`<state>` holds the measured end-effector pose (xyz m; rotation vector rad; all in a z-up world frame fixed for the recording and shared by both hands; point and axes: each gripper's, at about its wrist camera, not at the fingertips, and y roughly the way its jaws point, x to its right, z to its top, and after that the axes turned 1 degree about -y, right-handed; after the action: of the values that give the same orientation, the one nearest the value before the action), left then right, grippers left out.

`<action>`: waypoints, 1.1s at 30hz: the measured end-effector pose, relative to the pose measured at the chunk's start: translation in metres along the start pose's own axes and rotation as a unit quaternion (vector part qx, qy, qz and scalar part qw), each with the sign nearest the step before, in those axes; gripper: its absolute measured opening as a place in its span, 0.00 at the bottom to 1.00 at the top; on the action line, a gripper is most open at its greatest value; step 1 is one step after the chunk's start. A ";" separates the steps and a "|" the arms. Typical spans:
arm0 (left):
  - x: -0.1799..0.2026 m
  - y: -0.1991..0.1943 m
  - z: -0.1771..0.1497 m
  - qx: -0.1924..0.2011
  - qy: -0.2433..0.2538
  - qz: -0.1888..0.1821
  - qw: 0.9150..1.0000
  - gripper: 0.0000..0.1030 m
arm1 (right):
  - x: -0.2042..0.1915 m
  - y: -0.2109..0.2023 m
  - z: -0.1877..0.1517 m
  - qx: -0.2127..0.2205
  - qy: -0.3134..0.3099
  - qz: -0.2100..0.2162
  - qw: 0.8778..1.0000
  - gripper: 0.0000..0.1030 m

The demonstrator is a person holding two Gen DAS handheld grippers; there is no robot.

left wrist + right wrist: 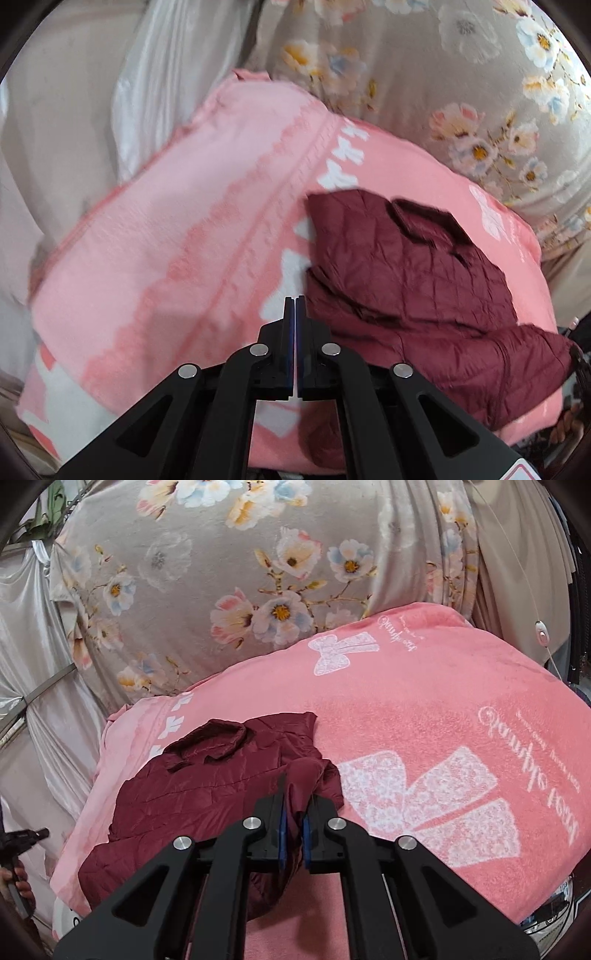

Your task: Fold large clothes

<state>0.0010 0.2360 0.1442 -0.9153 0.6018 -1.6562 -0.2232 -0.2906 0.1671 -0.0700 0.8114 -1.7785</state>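
Note:
A dark red quilted jacket (406,277) lies crumpled on a pink blanket (184,240), collar toward the far side. My left gripper (294,300) hovers just left of the jacket's edge, shut with nothing between its fingers. In the right wrist view the jacket (207,786) spreads to the left, and a bunched fold of it rises between the blue pads of my right gripper (297,794), which is shut on that fold. The left gripper (22,838) shows at the left edge with a hand on it.
The pink blanket (424,709) with white bow prints covers the raised surface. Behind it hangs a beige floral fabric (221,572); a white satin curtain (29,627) hangs at the left. A thin cord with a small switch (541,635) hangs at the right.

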 end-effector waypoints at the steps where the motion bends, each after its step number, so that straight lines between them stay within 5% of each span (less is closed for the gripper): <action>1: 0.003 0.008 -0.006 -0.017 -0.003 -0.012 1.000 0.02 | 0.000 0.000 0.000 0.000 0.000 0.001 1.000 0.05; 3: 0.007 0.022 -0.016 -0.041 -0.006 -0.026 0.999 0.08 | -0.001 0.000 0.000 0.002 0.002 0.001 1.000 0.05; 5: 0.006 0.032 -0.027 -0.059 -0.018 -0.033 0.998 0.28 | 0.001 -0.001 0.002 0.004 0.004 0.001 1.000 0.05; 13: -0.008 0.053 -0.071 -0.127 -0.091 -0.106 0.982 0.39 | -0.006 0.001 0.000 0.011 -0.012 -0.008 1.000 0.05; 20: -0.002 0.067 -0.097 -0.159 -0.101 -0.140 0.972 0.41 | 0.000 0.003 -0.004 0.009 -0.008 -0.008 1.000 0.05; 23: 0.006 0.073 -0.100 -0.161 -0.090 -0.156 0.970 0.37 | 0.002 0.004 -0.007 0.009 -0.003 -0.010 1.000 0.05; 24: 0.011 0.072 -0.098 -0.155 -0.079 -0.158 0.972 0.29 | 0.003 0.004 -0.008 0.009 -0.002 -0.010 1.000 0.05; 25: 0.015 0.069 -0.094 -0.149 -0.067 -0.159 0.974 0.10 | 0.003 0.004 -0.008 0.009 -0.002 -0.010 1.000 0.05; 33: 0.039 0.008 -0.028 -0.032 0.004 -0.173 0.984 0.05 | -0.002 0.017 0.016 0.035 -0.004 0.000 0.999 0.05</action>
<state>-0.0214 0.1945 0.1322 -1.1076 0.5235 -1.9581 -0.2019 -0.2986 0.1708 -0.0313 0.7425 -1.8046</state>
